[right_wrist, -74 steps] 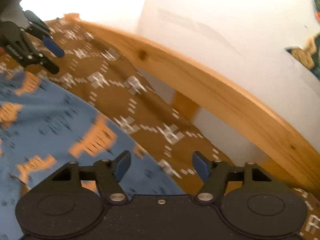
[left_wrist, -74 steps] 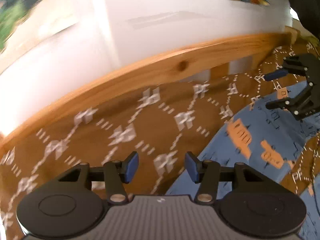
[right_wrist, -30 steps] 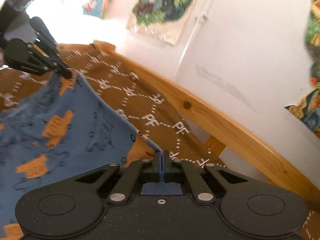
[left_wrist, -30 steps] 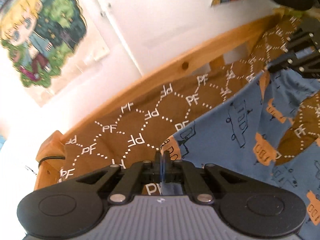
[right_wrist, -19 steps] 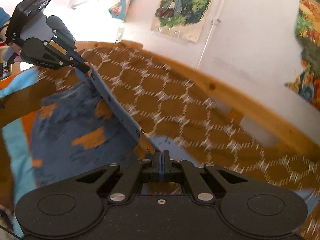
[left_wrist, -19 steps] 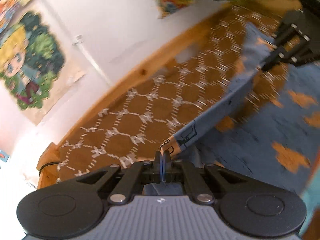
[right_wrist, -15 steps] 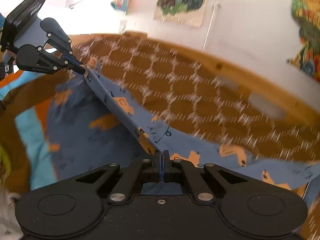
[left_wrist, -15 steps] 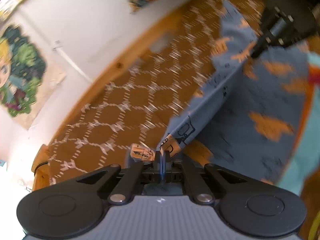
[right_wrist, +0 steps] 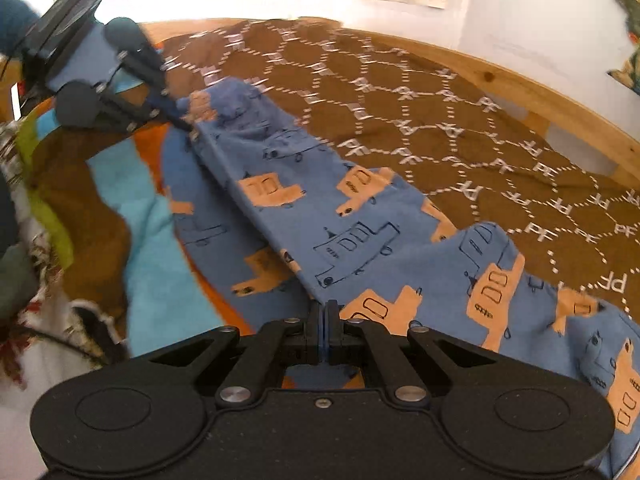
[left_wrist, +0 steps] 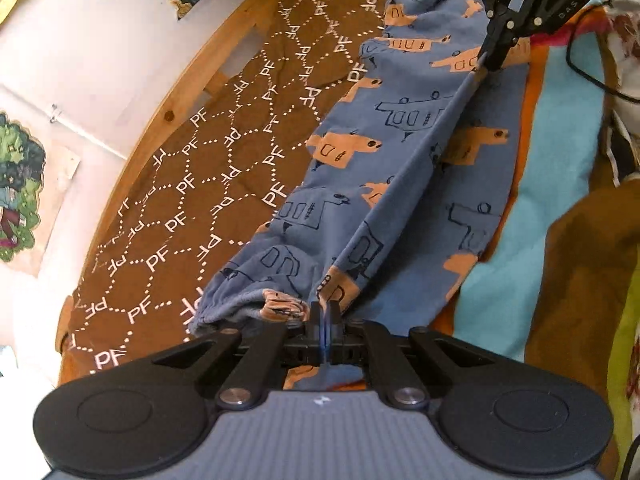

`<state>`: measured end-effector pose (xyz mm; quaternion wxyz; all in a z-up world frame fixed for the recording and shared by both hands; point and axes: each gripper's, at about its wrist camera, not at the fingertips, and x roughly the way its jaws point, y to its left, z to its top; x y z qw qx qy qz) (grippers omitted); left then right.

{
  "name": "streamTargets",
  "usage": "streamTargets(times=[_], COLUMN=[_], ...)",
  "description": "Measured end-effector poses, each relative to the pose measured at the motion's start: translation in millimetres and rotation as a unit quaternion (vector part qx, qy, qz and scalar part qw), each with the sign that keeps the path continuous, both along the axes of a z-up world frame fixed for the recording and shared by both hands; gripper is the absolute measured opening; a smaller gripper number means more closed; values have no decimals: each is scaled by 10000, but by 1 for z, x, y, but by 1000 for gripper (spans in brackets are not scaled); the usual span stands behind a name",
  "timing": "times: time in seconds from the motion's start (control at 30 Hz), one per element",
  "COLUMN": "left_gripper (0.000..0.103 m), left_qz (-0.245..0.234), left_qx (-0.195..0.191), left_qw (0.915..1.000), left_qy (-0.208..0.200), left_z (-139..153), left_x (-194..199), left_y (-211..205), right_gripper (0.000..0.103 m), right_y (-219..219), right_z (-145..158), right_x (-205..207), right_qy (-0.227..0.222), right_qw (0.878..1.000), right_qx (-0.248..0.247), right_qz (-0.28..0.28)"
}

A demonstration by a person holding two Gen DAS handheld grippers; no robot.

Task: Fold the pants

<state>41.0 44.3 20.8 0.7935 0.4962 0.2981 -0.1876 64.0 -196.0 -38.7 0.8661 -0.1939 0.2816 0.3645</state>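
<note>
blue printed pants [left_wrist: 404, 168] lie stretched across the brown patterned bedspread [left_wrist: 224, 168] on my bed. my left gripper [left_wrist: 325, 322] fingers are clamped on one end, my right gripper [right_wrist: 323, 330] fingers clamped on the other.

Blue kids' pants [left_wrist: 404, 168] w/ orange vehicle shapes & dark outline vehicle drawings — soft knit, gathered waistband at one end. Lie lengthwise, mostly flat, partly on a brown hex-pattern "PF" bedspread, partly on a striped orange/turquoise blanket. One long edge is lifted into a taut ridge running end to end. In right wrist view the pants [right_wrist: 360, 240] spread wider & rumpled at near-right.
</note>
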Motion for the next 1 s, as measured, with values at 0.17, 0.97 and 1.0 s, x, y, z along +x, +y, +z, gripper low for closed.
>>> streamTargets(times=[0.17,0.97,1.0], left_gripper=[0,30,30], left_qz=[-80,2991,3111], left_qx=[220,-3419,-3507], left_qw=[9996,8902,8827], left_qy=[173,352,336], left_z=[-12,40,37], left_x=[-1,22,28], left_y=[-1,60,62], right_gripper=[0,54,54], right_y=[11,-20,-18], right_z=[-16,-9,-10], right_x=[-10,11,10], right_qy=[87,265,253], right_qw=[9993,9973,9975], right_qx=[-302,321,308], right_qz=[220,-603,-586])
